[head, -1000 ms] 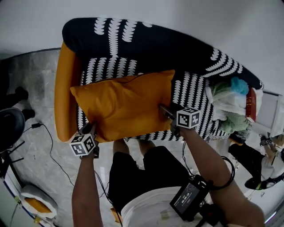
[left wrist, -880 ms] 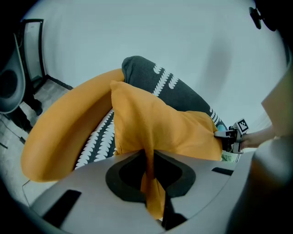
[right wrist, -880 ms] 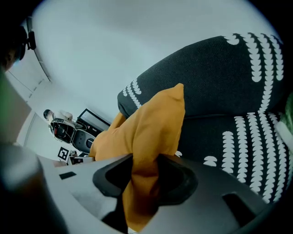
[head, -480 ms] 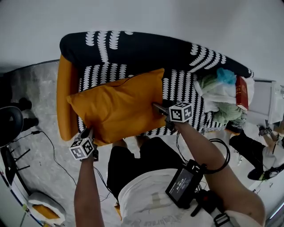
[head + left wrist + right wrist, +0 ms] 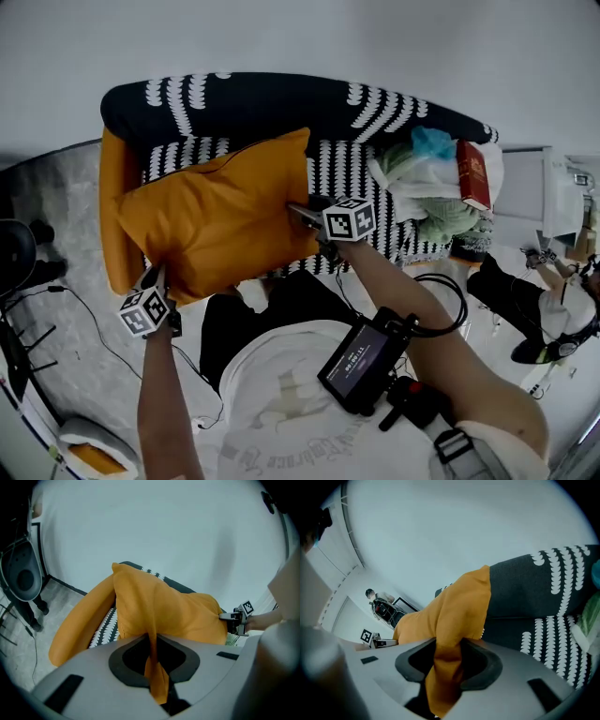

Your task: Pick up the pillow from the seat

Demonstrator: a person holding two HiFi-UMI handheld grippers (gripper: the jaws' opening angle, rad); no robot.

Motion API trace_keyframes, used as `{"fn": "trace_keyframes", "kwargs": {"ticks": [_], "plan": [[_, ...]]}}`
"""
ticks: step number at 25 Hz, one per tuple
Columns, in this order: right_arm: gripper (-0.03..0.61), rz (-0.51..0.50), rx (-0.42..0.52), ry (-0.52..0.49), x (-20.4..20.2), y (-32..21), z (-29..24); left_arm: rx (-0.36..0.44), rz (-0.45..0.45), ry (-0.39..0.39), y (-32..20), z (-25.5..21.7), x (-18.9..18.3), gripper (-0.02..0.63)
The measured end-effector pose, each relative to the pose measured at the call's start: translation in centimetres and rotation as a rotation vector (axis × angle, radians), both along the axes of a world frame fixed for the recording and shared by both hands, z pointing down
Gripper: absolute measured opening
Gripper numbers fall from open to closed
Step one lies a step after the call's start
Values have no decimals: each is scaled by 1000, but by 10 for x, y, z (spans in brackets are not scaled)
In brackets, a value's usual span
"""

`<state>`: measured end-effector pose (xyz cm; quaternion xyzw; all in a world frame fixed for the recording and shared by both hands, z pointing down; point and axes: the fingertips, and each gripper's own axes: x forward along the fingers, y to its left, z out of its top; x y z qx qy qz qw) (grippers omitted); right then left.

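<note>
An orange pillow point(image 5: 216, 220) hangs tilted above the black-and-white patterned seat point(image 5: 356, 169), held at two edges. My left gripper point(image 5: 157, 279) is shut on its lower left corner, with orange fabric point(image 5: 152, 667) pinched between the jaws. At the pillow's right edge my right gripper point(image 5: 302, 215) is shut on a thicker fold of fabric point(image 5: 446, 667). In the left gripper view the pillow point(image 5: 164, 611) fills the middle and the right gripper point(image 5: 224, 616) shows at its far side. The pillow point(image 5: 450, 611) rises in front of the seat's backrest point(image 5: 534, 588) in the right gripper view.
An orange armrest point(image 5: 114, 216) bounds the seat's left end. A pile of clothes and a red book point(image 5: 469, 173) lies on the seat's right end. A black chair point(image 5: 14, 258) and cables stand on the floor at left. Another person sits at the far right point(image 5: 553, 309).
The pillow has come up off the seat and moved left and toward me with both grippers still holding it. More of the patterned seat shows beneath and beside it.
</note>
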<state>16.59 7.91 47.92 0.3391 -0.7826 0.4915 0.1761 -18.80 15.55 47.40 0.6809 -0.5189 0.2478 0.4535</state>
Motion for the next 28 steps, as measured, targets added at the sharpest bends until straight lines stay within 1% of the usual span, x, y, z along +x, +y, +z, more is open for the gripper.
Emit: {"fn": "trace_keyframes", "kwargs": {"ticks": [3, 6, 8, 11, 15, 24, 28], "plan": [[161, -15, 30, -16, 2, -6, -15, 36, 3, -10, -7, -16, 2, 44], [161, -19, 42, -23, 7, 2, -31, 47, 0, -15, 3, -34, 8, 44], [163, -16, 64, -34, 6, 2, -43, 69, -9, -20, 3, -48, 7, 44], [164, -12, 124, -52, -2, -11, -65, 130, -22, -30, -10, -73, -1, 44], [163, -11, 184, -54, -3, -16, -95, 182, -22, -33, -14, -99, -3, 43], [163, 18, 341, -51, -5, -47, -155, 327, 7, -45, -52, -156, -7, 41], [167, 51, 422, -76, -3, -57, -186, 394, 25, -47, -69, -185, -7, 37]]}}
